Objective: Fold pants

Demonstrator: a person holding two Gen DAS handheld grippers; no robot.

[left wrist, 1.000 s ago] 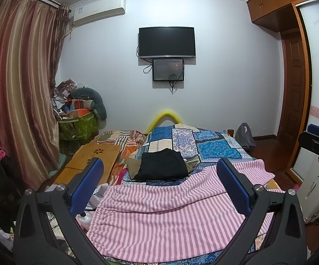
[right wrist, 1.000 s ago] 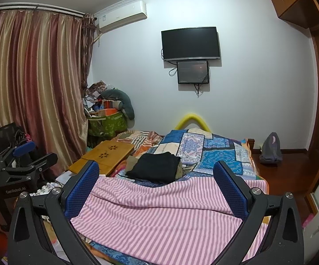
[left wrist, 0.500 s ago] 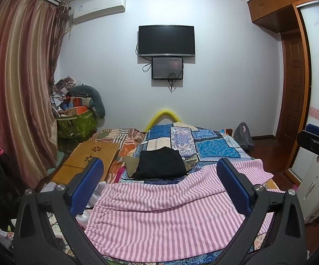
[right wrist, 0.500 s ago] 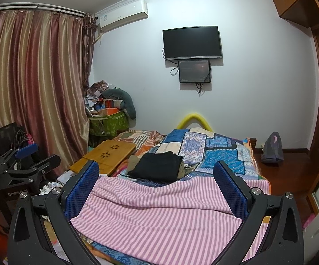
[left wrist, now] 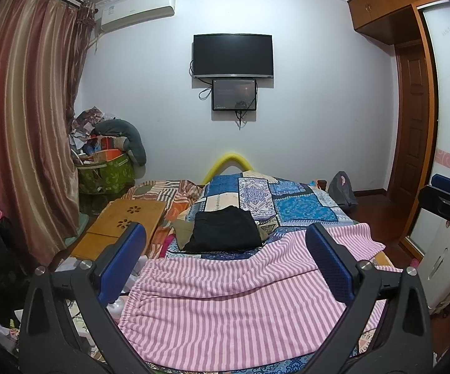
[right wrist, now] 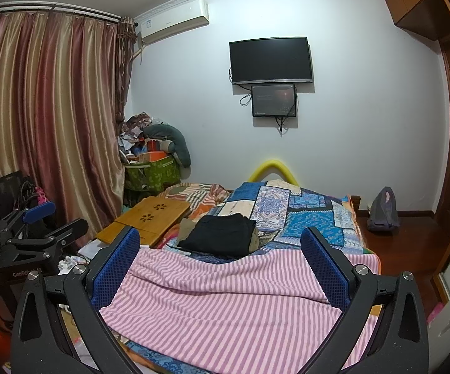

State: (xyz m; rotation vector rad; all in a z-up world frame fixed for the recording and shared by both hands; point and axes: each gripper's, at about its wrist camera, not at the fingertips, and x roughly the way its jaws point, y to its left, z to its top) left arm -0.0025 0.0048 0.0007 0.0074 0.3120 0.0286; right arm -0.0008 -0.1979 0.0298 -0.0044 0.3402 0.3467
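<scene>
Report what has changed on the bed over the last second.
Almost nothing. Both views drift very slightly; nothing was gripped or released. The left gripper and right gripper stay open above the striped pants, which lie spread flat as before, the folded black garment beyond them unmoved.

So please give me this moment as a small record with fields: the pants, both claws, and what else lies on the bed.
pants: pink striped pants, spread flat on the near part of the bed
left claw: open, above the pants, empty
right claw: open, above the pants, empty
other clothing: black folded garment beyond the pants
contact: neither claw touches cloth
</scene>
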